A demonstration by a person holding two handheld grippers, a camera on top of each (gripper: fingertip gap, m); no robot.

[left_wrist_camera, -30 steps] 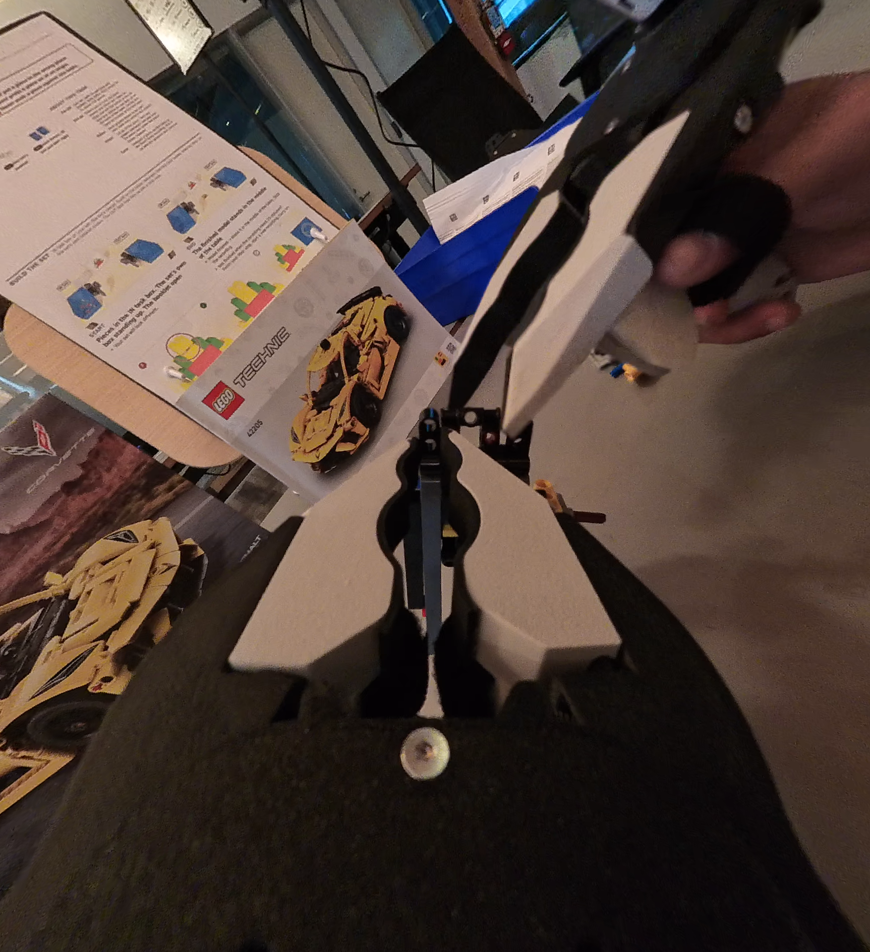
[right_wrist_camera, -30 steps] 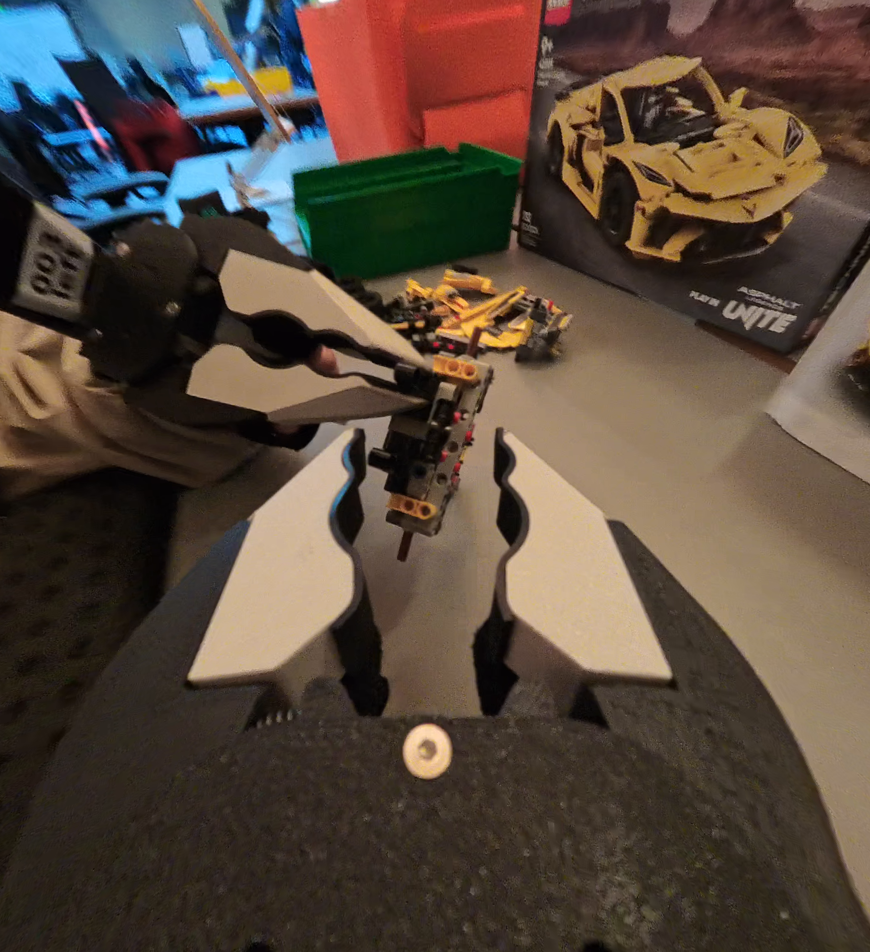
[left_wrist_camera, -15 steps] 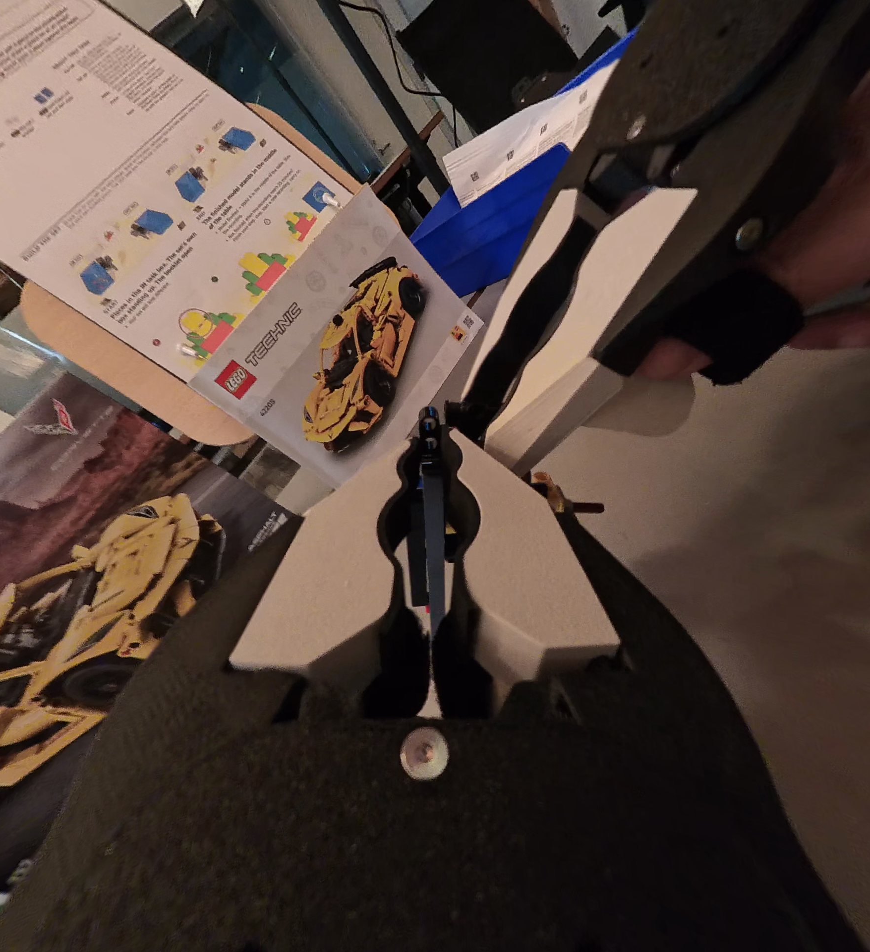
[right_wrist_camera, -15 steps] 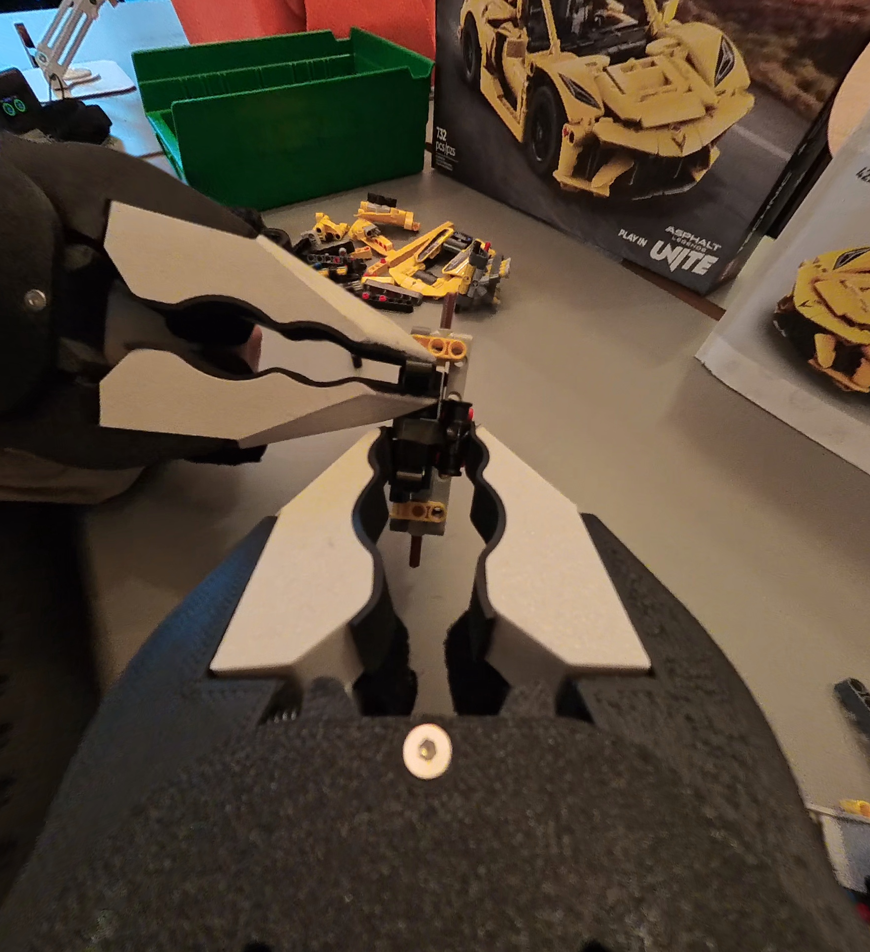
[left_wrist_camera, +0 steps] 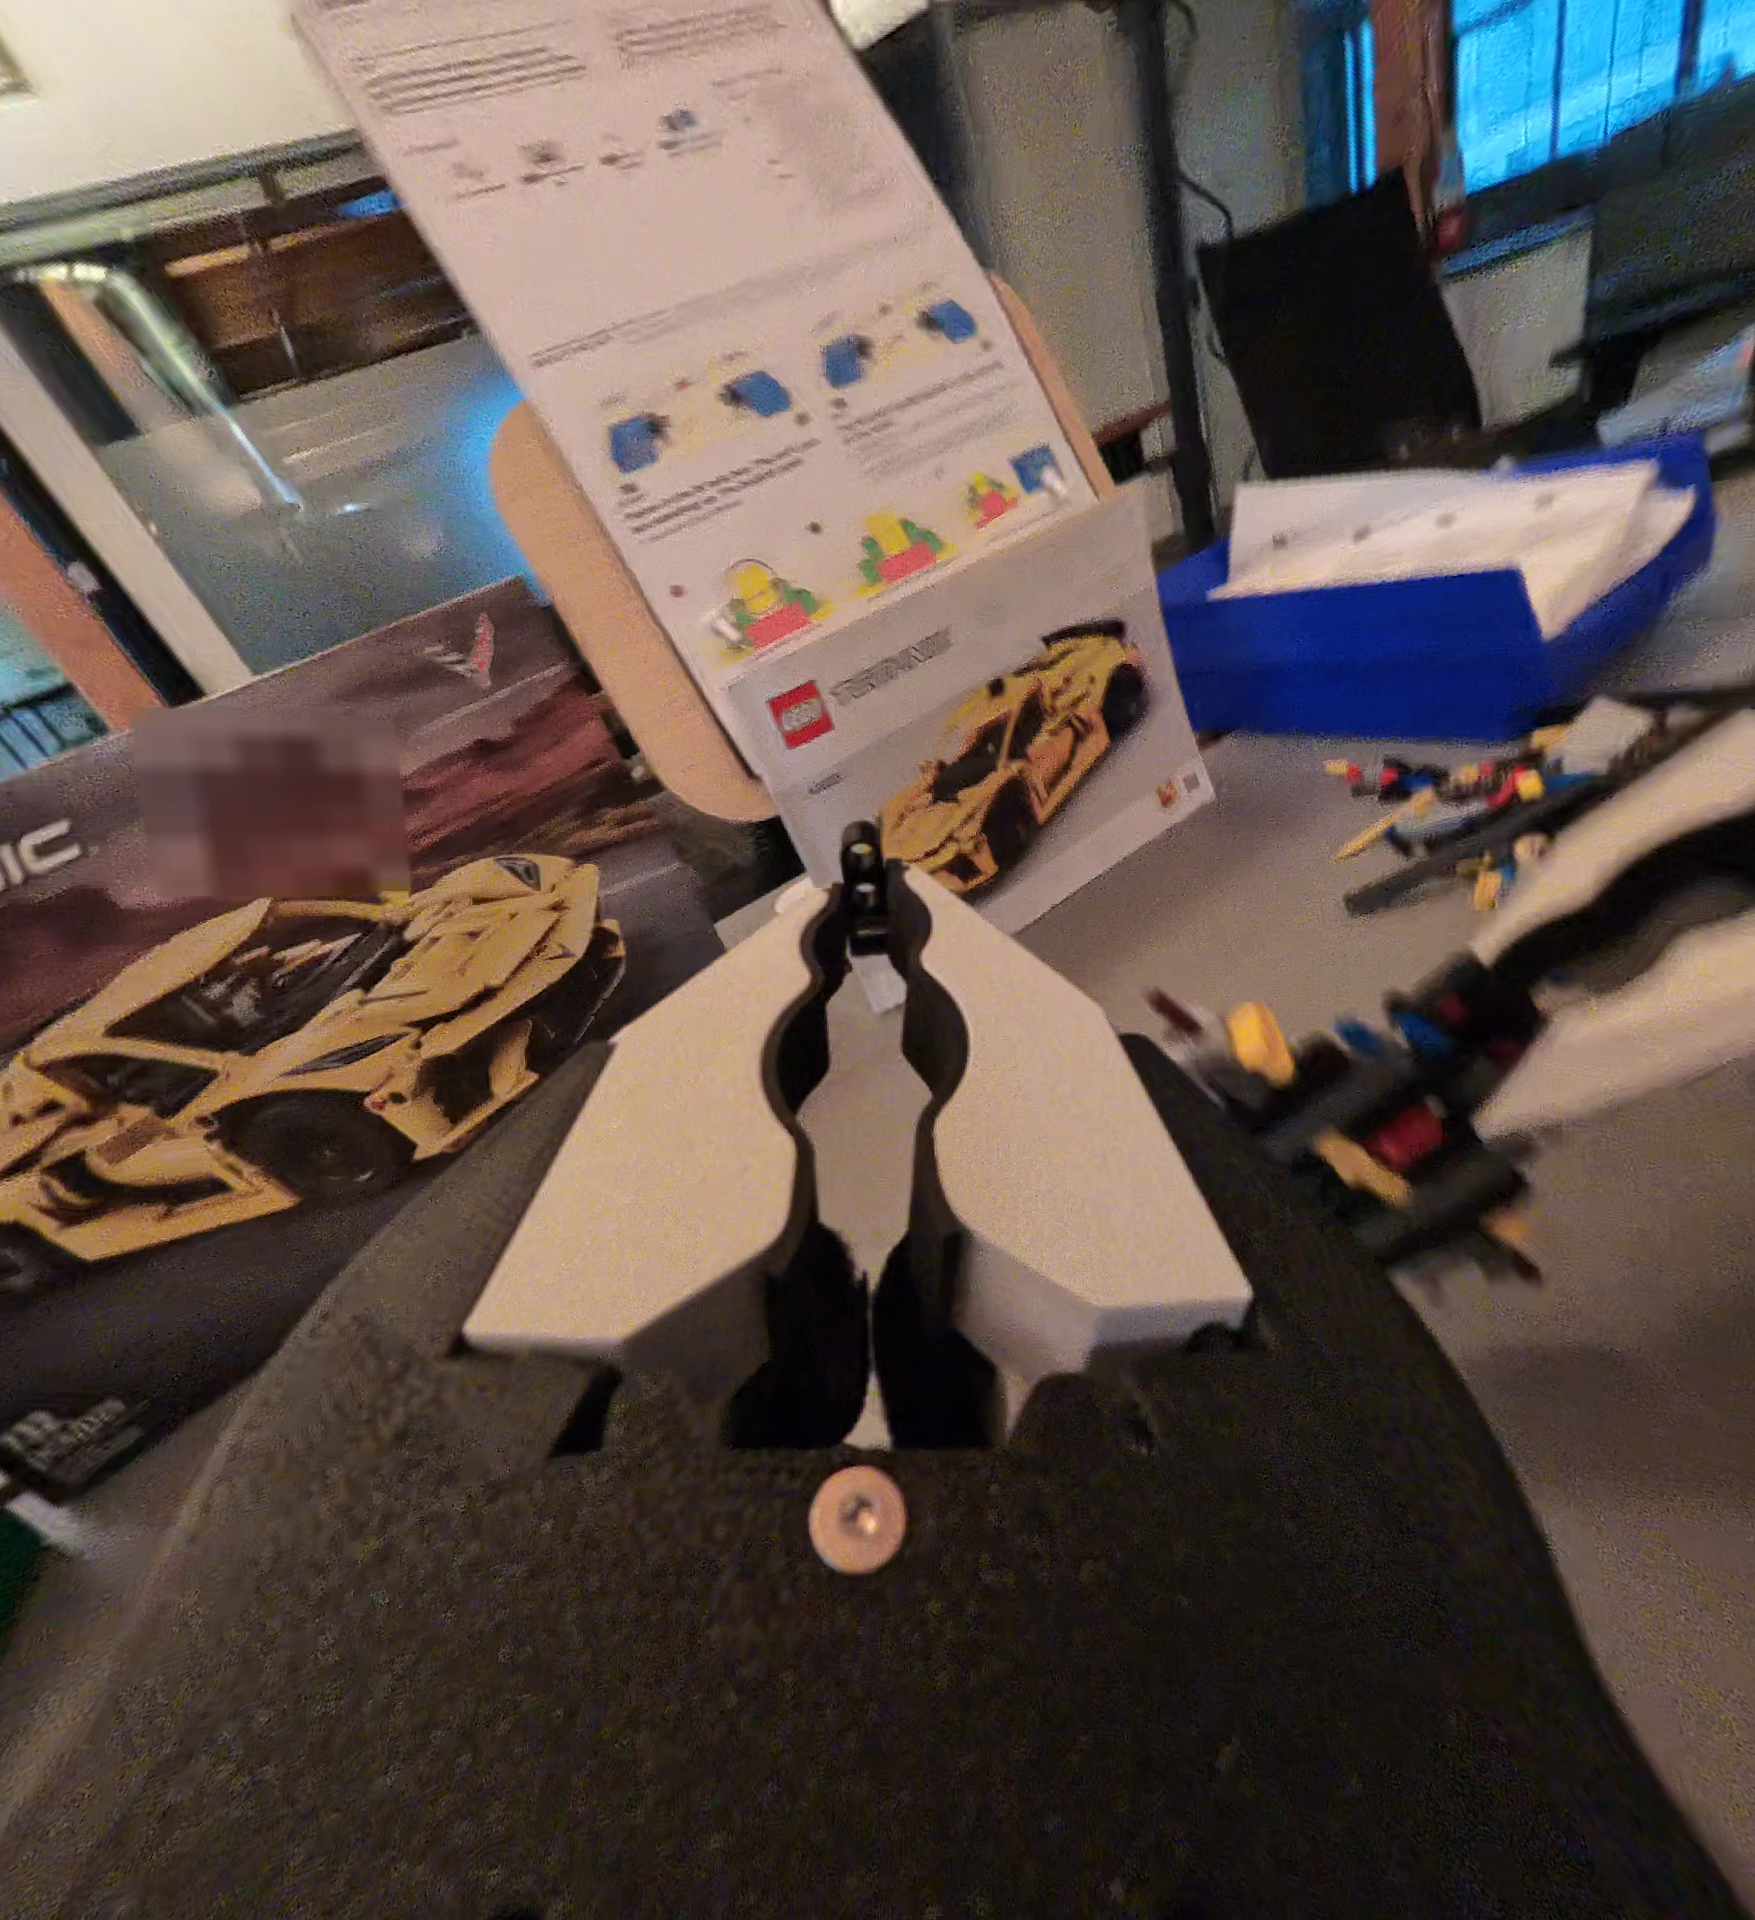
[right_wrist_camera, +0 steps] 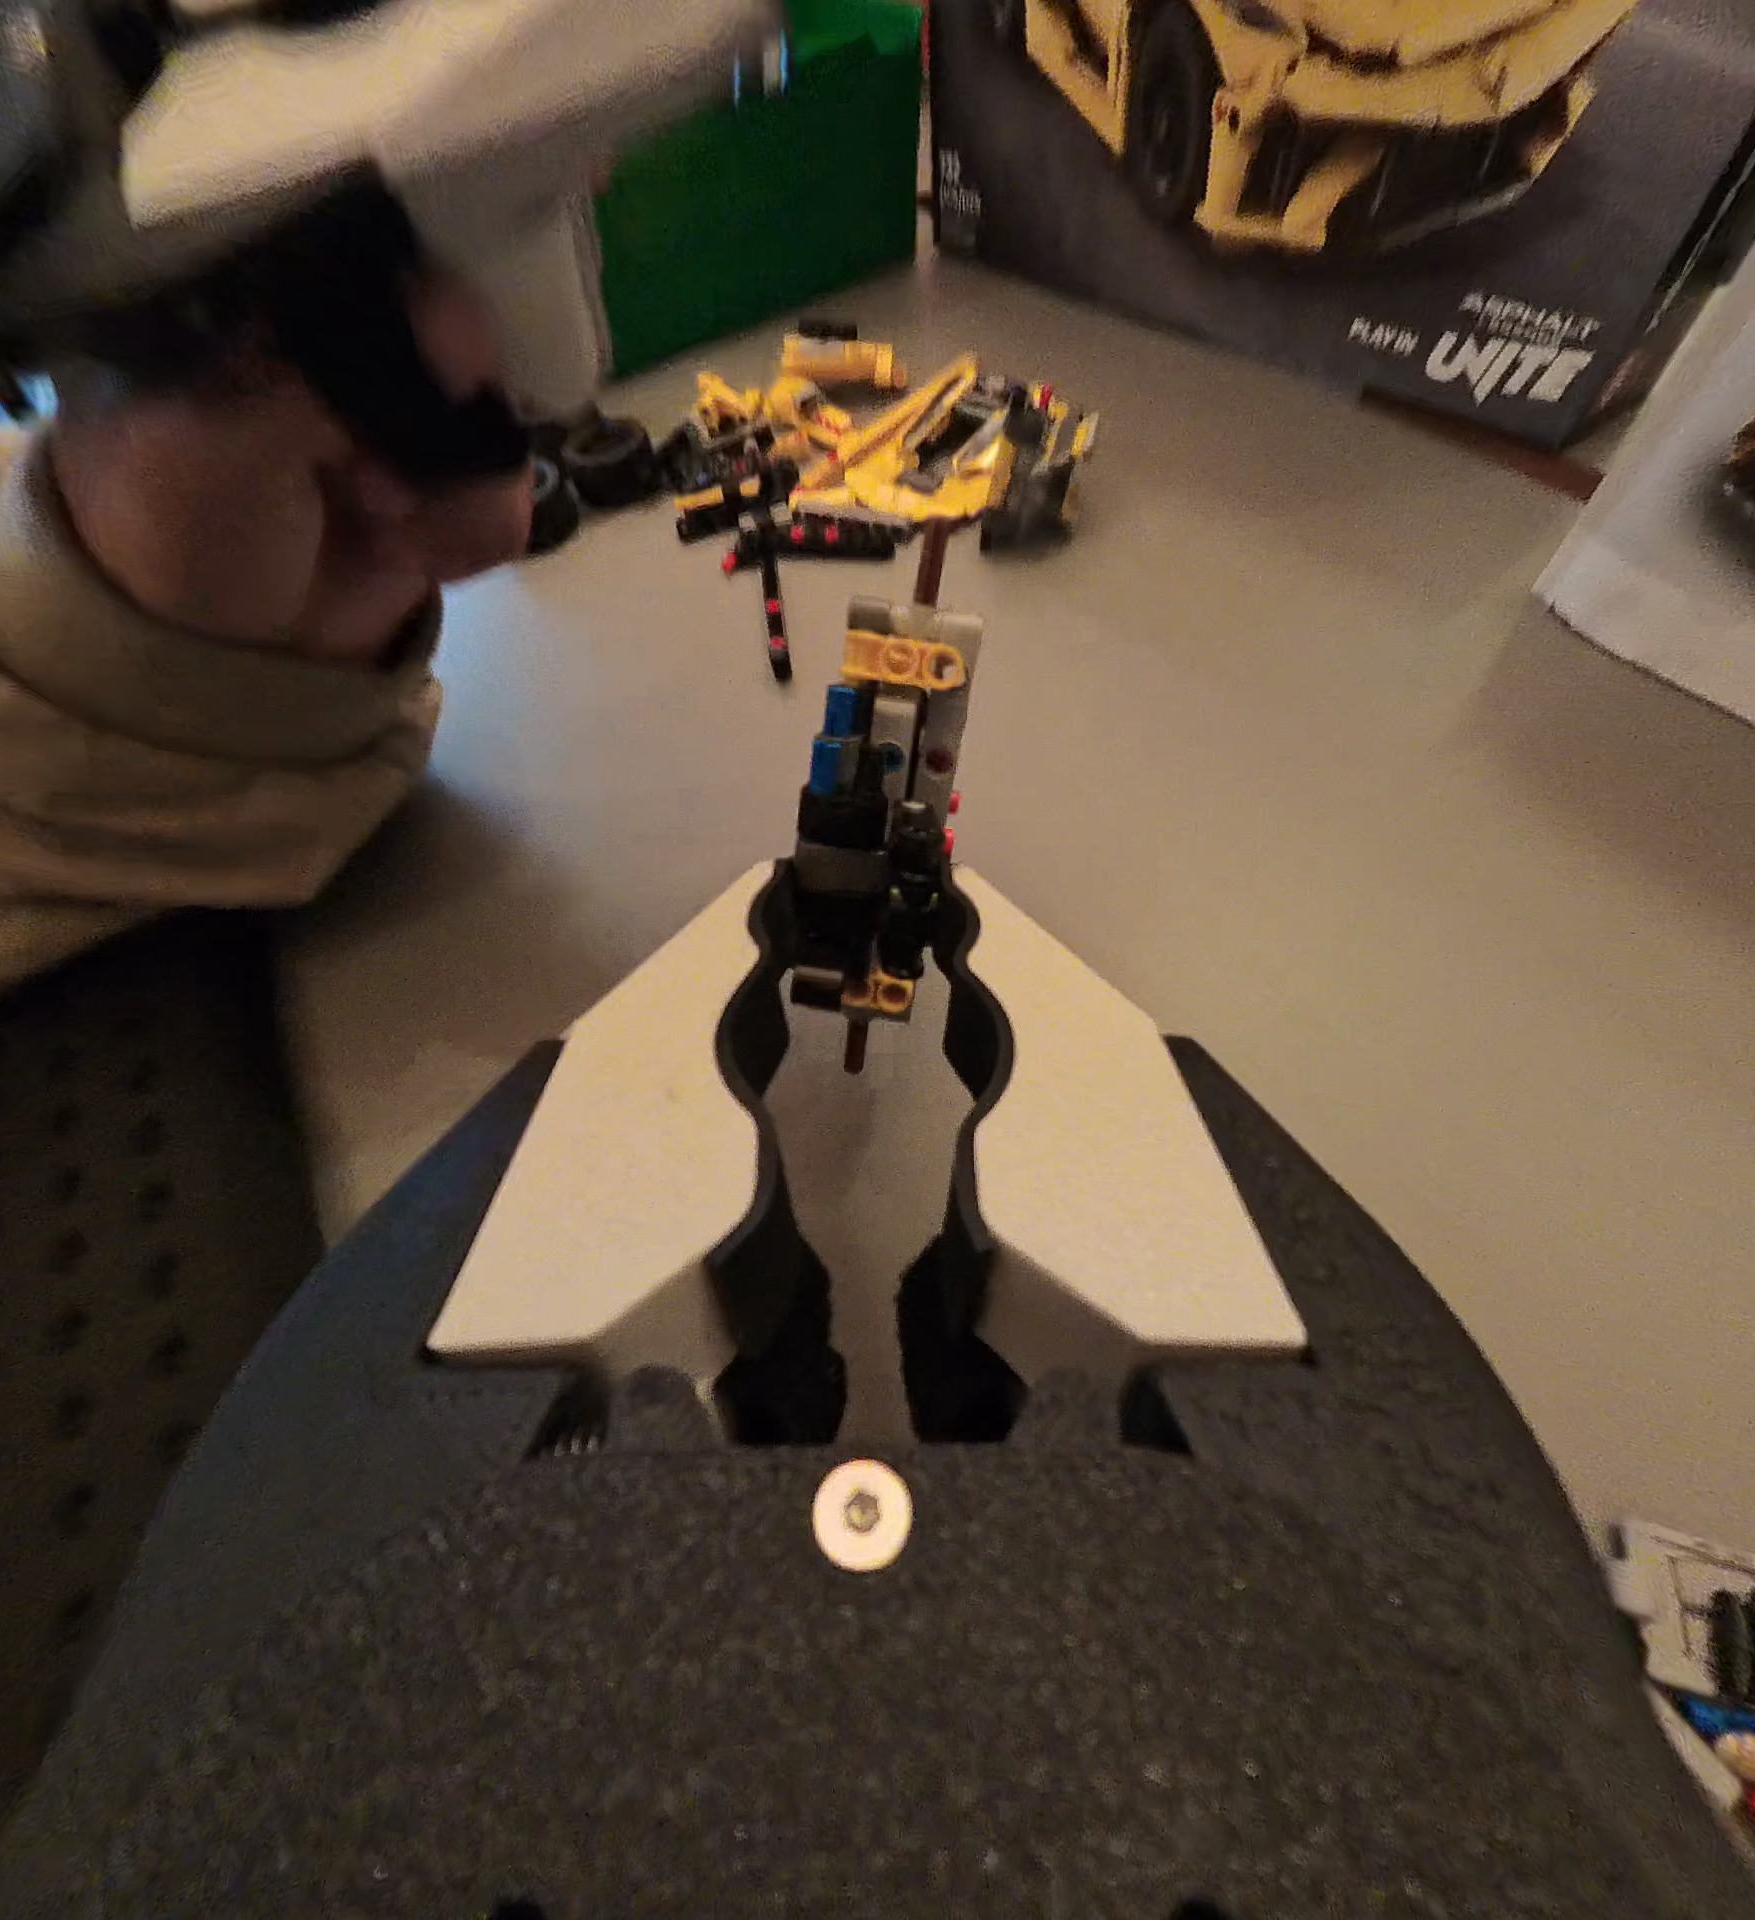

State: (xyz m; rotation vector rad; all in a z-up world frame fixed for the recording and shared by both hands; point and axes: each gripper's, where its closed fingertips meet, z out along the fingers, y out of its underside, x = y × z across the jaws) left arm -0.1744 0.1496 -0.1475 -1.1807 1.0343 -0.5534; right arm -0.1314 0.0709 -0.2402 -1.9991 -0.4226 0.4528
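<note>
A small black connector piece (left_wrist_camera: 862,883) is pinched at the tips of the left gripper (left_wrist_camera: 865,902). A grey, black and yellow brick assembly (right_wrist_camera: 878,821), upright with a brown axle through it, is clamped by the right gripper (right_wrist_camera: 865,914). Beyond it, loose yellow and black pieces (right_wrist_camera: 852,457) are scattered on the grey table (right_wrist_camera: 1320,831), before a green bin (right_wrist_camera: 748,208) and the car-set box (right_wrist_camera: 1372,156). An instruction booklet (left_wrist_camera: 977,727) and a blue bin (left_wrist_camera: 1424,644) are seen behind the left gripper.
</note>
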